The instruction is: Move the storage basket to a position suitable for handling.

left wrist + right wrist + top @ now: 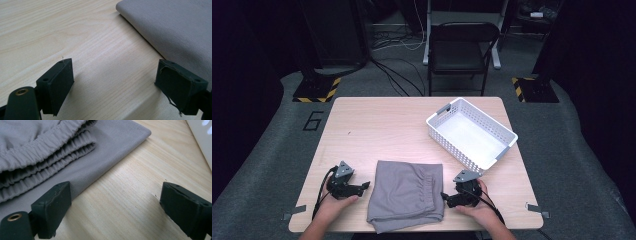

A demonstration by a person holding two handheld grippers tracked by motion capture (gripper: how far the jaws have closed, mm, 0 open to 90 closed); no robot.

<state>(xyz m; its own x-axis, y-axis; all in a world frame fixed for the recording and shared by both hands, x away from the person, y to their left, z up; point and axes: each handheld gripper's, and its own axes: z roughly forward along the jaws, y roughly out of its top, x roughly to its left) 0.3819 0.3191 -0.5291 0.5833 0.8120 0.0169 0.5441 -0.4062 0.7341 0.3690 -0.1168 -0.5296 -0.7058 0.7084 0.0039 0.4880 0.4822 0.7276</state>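
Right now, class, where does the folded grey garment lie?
In the high view, the folded grey garment lies at the table's near edge, between the left gripper and right gripper.

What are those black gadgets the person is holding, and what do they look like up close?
They are two hand-held grippers. The left hand-held gripper and the right hand-held gripper are both black, each topped with a grey three-cornered plate and trailing a black cable. Up close, each has two blocky black jaws with flat pads; one pad edge is fraying into loose threads, and a brass-coloured ring sits near the base. No sleeves are visible.
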